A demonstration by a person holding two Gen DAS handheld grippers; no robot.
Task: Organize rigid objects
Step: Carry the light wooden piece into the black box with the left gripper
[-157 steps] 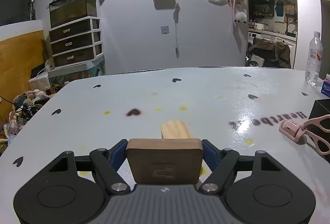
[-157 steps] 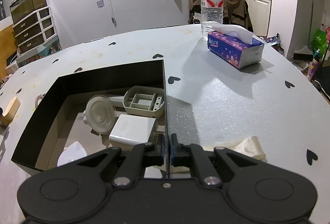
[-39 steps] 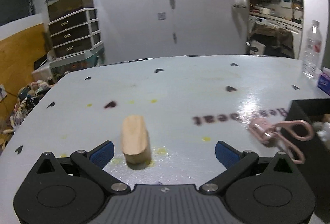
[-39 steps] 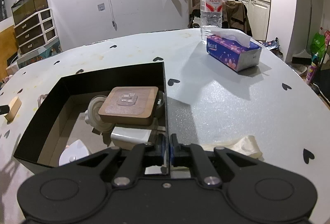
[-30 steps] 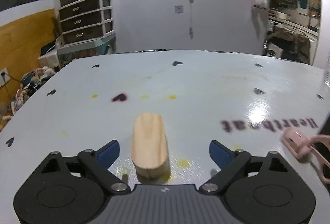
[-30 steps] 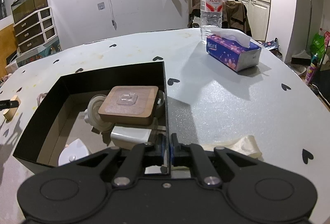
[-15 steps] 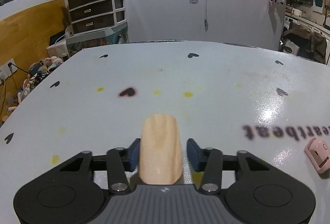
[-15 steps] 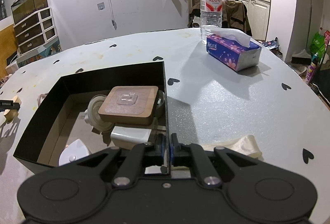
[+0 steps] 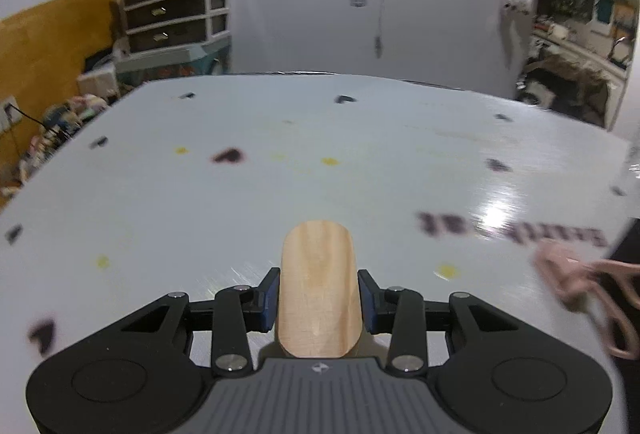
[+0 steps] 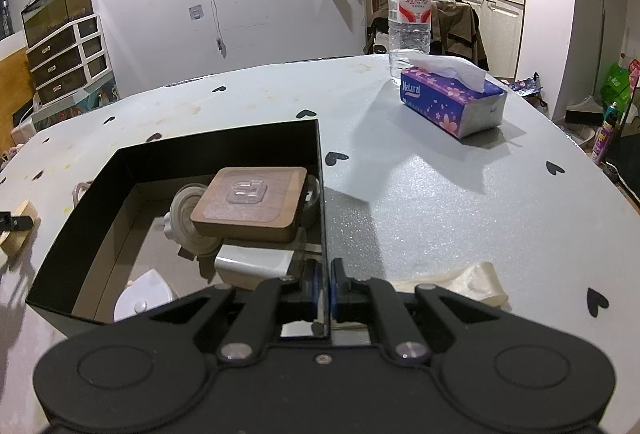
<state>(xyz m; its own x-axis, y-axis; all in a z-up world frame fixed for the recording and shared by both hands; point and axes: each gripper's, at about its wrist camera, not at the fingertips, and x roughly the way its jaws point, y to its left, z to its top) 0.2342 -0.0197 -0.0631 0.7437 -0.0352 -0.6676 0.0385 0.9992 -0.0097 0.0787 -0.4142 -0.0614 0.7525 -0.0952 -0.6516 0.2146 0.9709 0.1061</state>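
The left gripper (image 9: 319,300) is clamped on the pale wooden block (image 9: 318,294) low in the centre of its view, so the pick-up is in hand; next, I judge, it needs lifting and carrying to the black box (image 10: 224,146). The right gripper (image 10: 325,286) pinches the box's near right wall, steadying it. Inside lie a square wooden coaster (image 10: 250,204), a round clear lid (image 10: 188,220) and white plastic pieces (image 10: 252,262)

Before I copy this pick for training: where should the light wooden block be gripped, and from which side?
Across its two long flat sides, coming in lengthwise from its near end, as the left gripper does: the wooden block is narrow with parallel flanks.
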